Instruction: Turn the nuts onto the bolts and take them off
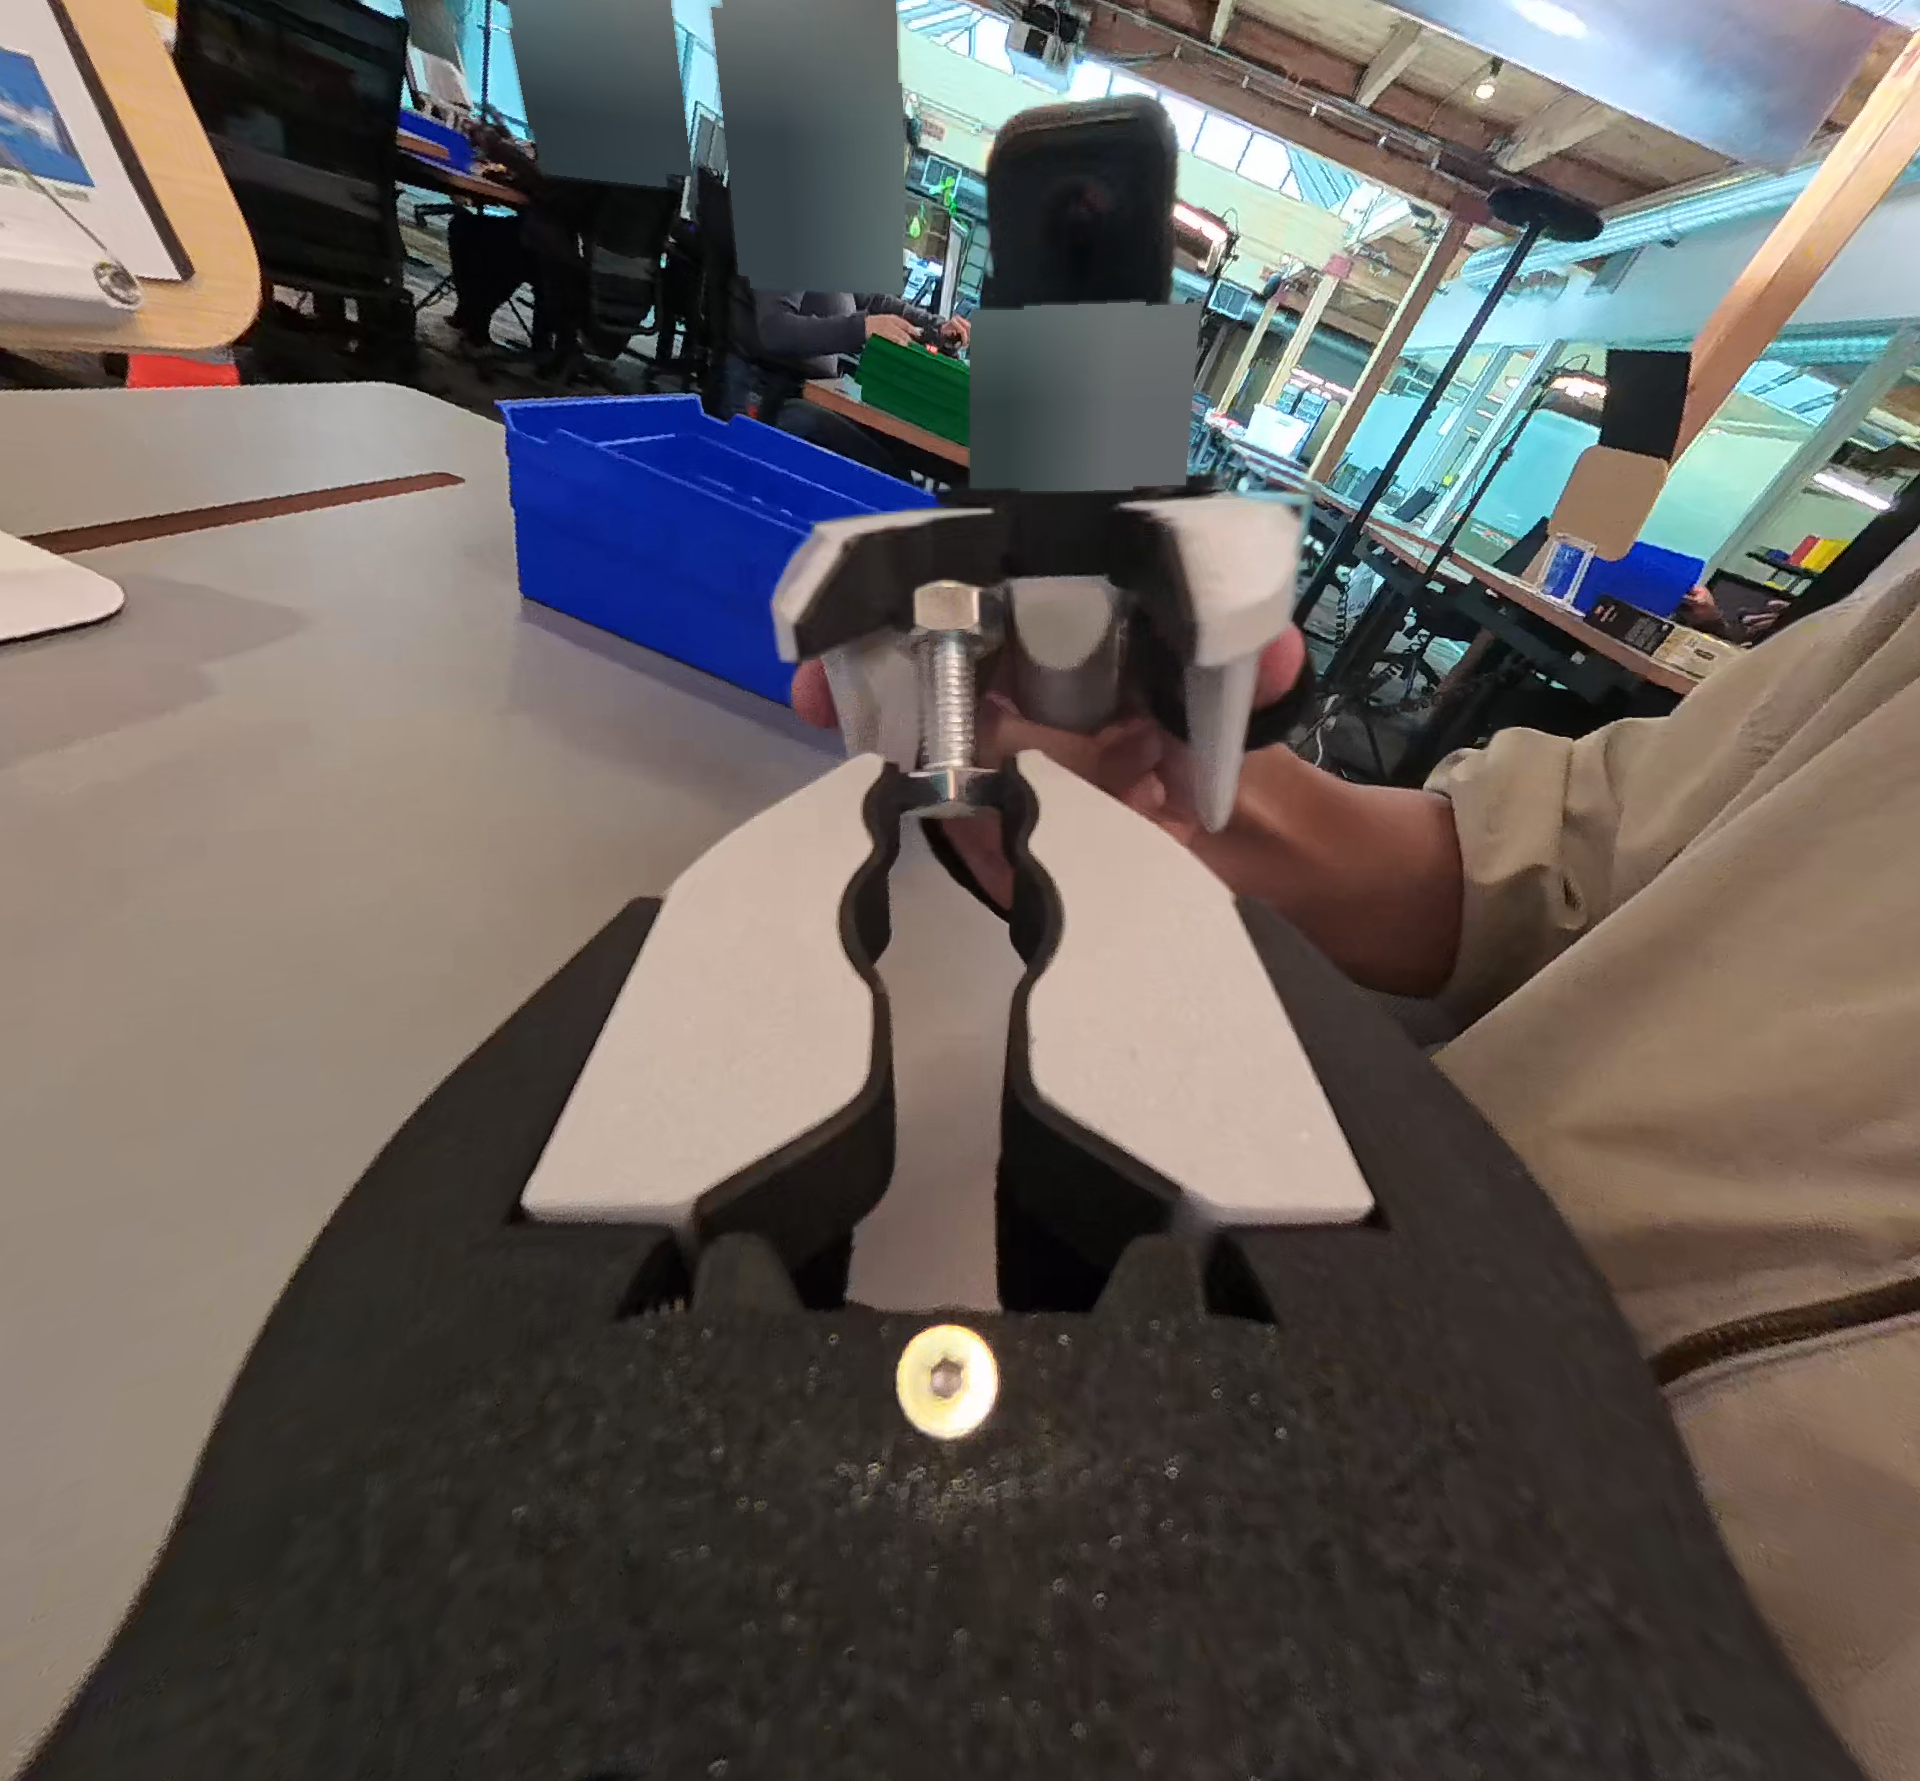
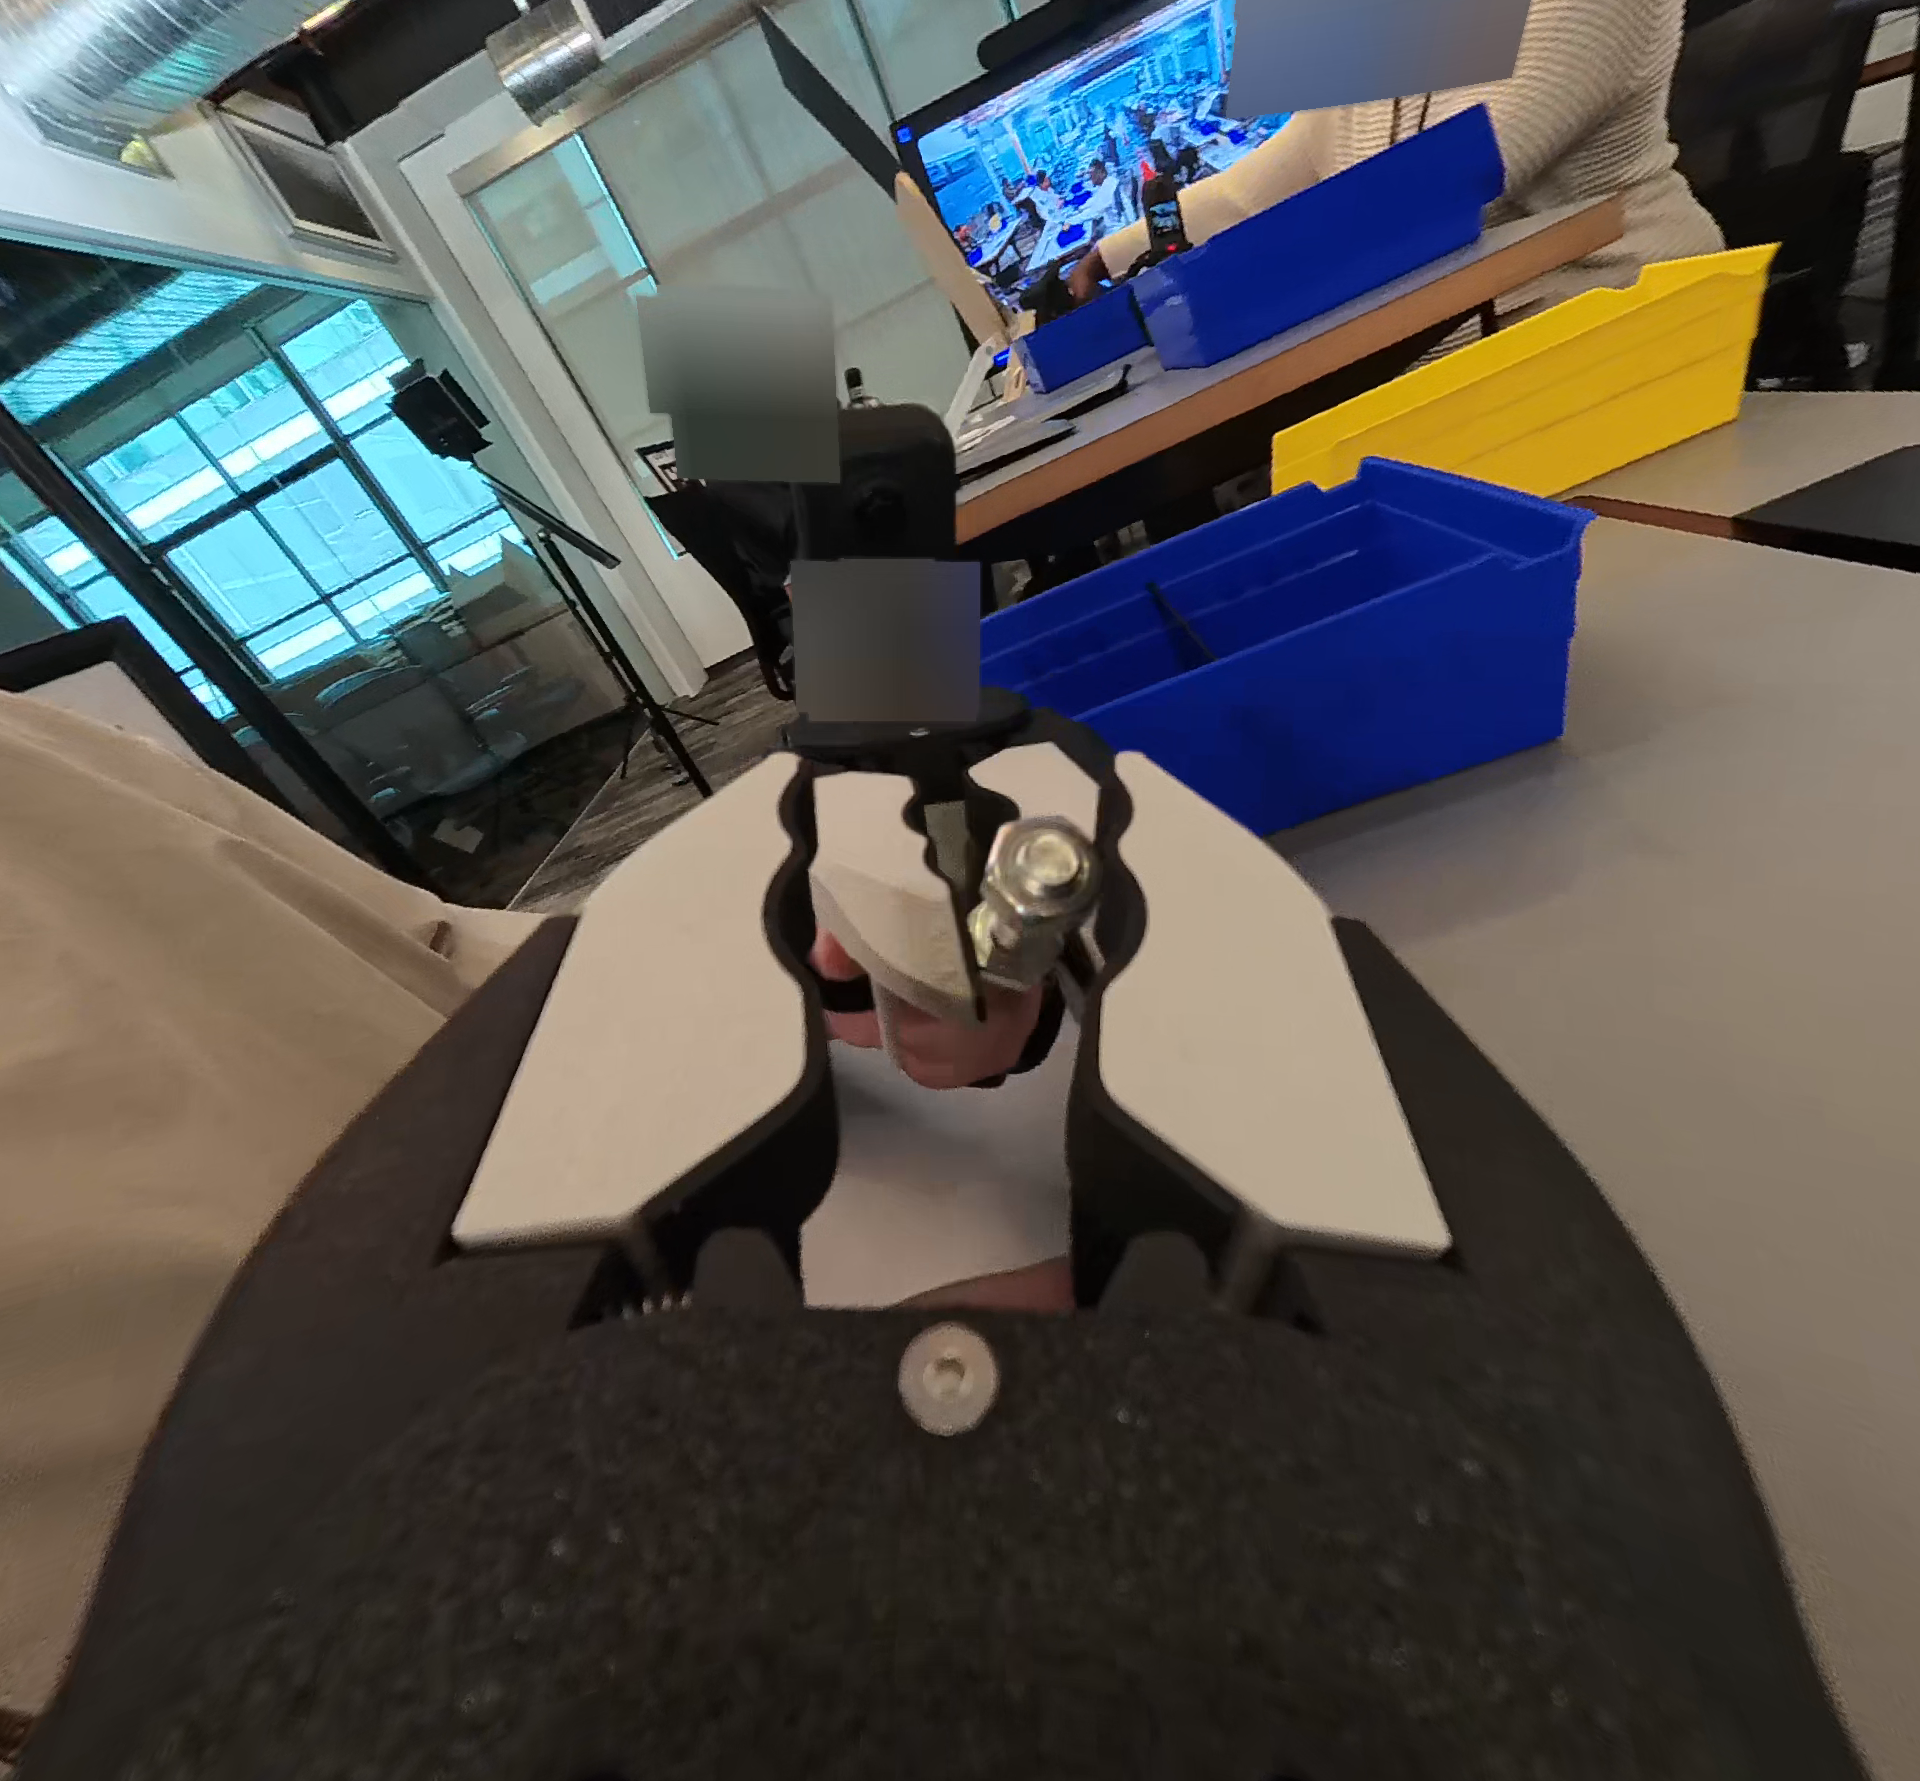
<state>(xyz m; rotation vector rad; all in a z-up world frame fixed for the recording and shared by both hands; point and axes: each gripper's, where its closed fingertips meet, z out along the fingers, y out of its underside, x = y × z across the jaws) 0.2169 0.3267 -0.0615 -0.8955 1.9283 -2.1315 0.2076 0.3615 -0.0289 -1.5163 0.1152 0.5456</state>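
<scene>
Grey table (image 1: 260, 796) under everything; blue bin (image 1: 665, 536) sits on it, beyond the bolt. Both tools meet in the air above the table, on the near side of the bin.

Left gripper (image 1: 951, 796): fingers closed on the bolt (image 1: 951, 703) at its flanged head. The bolt's long axis stands upright, threads pointing up out of the left fingertips.

Right gripper (image 2: 951, 900): comes in from across, fingers only partly closed. The nut (image 1: 945, 607) lies against one finger; a clamp on it can't be confirmed.

The nut sits at the top end of the thread, directly above the left grip. My read: the next turn spins about that vertical axis, and the right gripper is the nearer one.
</scene>
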